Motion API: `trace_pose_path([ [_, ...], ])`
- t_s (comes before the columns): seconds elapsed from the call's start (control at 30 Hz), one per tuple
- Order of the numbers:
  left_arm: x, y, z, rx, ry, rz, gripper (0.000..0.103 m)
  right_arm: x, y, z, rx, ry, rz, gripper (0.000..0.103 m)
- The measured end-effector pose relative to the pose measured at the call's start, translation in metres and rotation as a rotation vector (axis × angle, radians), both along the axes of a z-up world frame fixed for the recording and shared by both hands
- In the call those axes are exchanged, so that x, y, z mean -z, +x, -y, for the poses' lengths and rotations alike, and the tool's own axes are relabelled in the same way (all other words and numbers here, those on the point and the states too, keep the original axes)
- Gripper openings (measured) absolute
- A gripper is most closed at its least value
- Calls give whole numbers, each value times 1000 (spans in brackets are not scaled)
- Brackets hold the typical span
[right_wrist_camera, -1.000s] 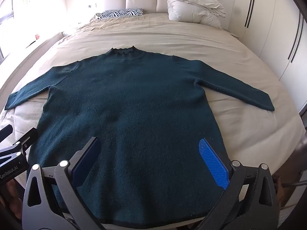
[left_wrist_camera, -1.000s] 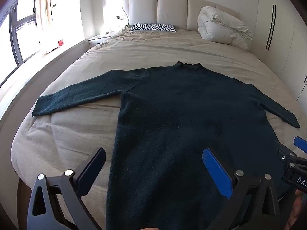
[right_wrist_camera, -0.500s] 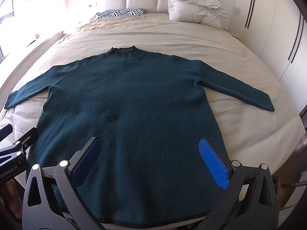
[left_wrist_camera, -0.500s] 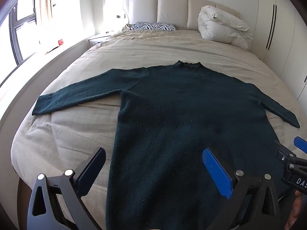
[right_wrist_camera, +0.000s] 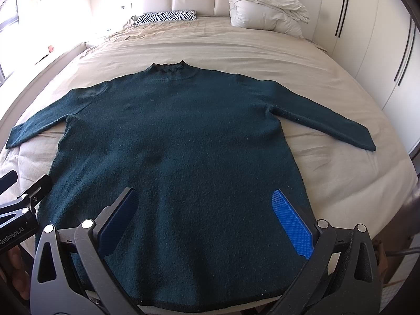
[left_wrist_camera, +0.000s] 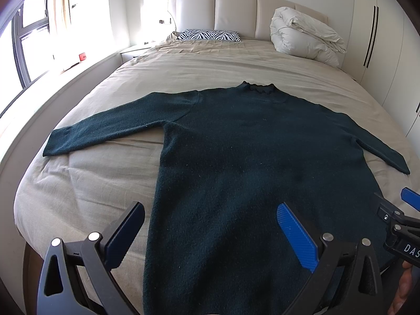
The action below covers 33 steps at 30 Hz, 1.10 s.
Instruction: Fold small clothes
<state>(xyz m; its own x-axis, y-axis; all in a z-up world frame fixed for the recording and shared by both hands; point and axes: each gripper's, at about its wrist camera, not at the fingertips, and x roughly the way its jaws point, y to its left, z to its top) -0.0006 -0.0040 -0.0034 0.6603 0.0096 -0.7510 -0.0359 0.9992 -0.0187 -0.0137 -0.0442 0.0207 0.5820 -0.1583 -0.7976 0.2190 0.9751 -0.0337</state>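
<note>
Our left gripper (left_wrist_camera: 210,232), black frame with blue pads, hangs wide open over the lower left side of the sweater, nothing between its fingers. Our right gripper (right_wrist_camera: 207,219) is the same deal: spread wide, holding nothing, above the hem area. The dark teal long-sleeved knit sweater (right_wrist_camera: 173,144) lies flat on the beige bed cover (right_wrist_camera: 236,50), neck toward the padded cream headboard (left_wrist_camera: 236,10), both sleeves angled out to the sides. Hem sits right at the near edge of the bed. Up by the headboard we've got a zebra-print pillow (left_wrist_camera: 208,35) and a bundled white duvet (left_wrist_camera: 304,38), well apart from the sweater.
</note>
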Motion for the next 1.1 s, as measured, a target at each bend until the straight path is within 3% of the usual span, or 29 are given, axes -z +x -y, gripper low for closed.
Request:
trace_pose_path([
  [1.1, 0, 0, 0, 0, -1, -4, 103, 4, 0, 0, 3, 4, -8, 103],
])
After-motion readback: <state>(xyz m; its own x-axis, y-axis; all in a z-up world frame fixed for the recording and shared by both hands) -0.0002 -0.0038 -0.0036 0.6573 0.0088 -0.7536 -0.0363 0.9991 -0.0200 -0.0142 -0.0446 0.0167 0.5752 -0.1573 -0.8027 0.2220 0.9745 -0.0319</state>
